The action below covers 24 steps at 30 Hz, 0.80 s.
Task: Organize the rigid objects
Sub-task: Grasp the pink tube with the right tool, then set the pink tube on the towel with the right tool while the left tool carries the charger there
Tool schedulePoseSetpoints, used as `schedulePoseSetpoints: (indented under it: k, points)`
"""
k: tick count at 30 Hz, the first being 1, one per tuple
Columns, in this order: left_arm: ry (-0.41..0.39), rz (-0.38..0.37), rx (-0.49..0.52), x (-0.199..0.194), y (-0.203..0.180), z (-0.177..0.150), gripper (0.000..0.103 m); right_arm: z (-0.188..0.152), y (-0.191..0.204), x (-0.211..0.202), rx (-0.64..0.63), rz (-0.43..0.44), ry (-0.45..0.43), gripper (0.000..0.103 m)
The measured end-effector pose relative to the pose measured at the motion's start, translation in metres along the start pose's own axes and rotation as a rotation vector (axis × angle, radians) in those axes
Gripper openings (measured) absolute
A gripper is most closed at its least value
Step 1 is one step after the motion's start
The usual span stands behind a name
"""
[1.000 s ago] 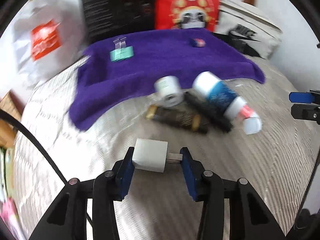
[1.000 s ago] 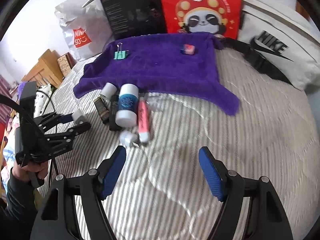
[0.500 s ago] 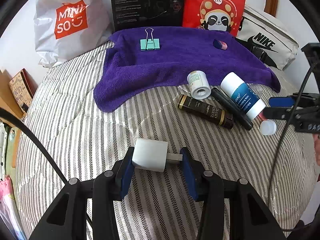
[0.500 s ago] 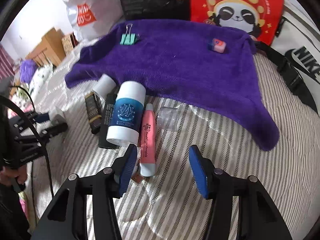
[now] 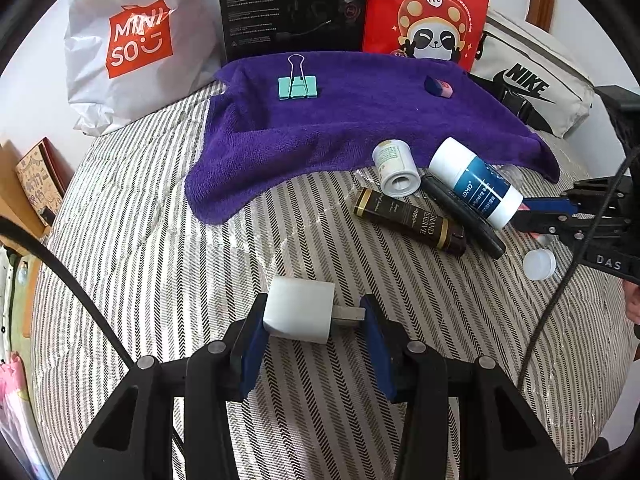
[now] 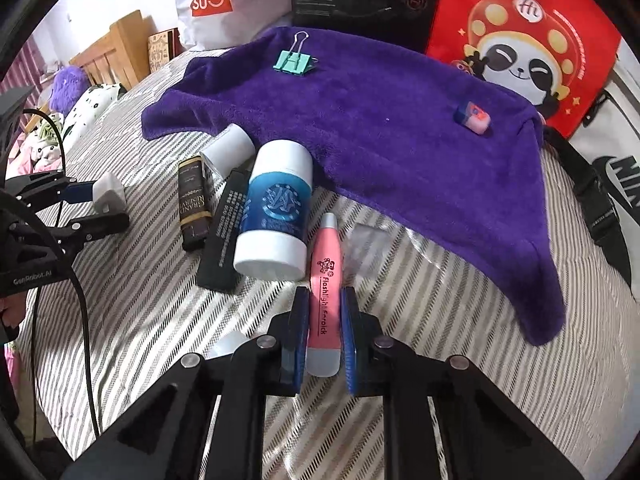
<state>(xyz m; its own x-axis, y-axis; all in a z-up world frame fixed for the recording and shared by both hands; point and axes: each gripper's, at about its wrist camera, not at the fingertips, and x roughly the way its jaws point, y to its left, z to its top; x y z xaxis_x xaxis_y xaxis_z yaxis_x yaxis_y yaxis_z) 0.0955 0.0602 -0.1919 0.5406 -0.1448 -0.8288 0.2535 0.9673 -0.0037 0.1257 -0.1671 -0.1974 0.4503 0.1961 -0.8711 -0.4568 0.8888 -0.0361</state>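
Right wrist view: the right gripper (image 6: pixel 325 322) has just been closing and now clamps the pink flashlight earpick (image 6: pixel 325 280) low on the striped bedcover (image 6: pixel 460 320) — likely bound for the purple towel (image 6: pixel 380 120). The left gripper (image 5: pixel 312 320) grips a white charger (image 5: pixel 298 312) — held clear, waiting.

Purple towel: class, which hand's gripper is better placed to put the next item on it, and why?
Probably the right. The right gripper is shut on the pink flashlight tube close to the purple towel; the left gripper holds a white charger farther back.
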Motion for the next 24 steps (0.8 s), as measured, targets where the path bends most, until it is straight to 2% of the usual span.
schedulePoseSetpoints:
  k: [5,11,13,24]
  points:
    - [-0.001,0.0,-0.002,-0.001,0.0,0.0,0.043,-0.013,-0.009,-0.016,0.013,-0.001,0.015,0.015]
    - [0.002,0.005,-0.001,-0.001,0.0,0.0,0.043,-0.043,-0.027,-0.025,0.059,-0.057,0.059,0.015]
    - [0.004,0.006,0.0,-0.001,0.0,0.001,0.043,-0.047,-0.031,-0.025,0.075,-0.044,0.054,0.015]
    - [0.014,0.013,-0.008,0.001,0.001,0.004,0.043,-0.044,-0.033,-0.021,0.091,-0.027,0.03,0.016]
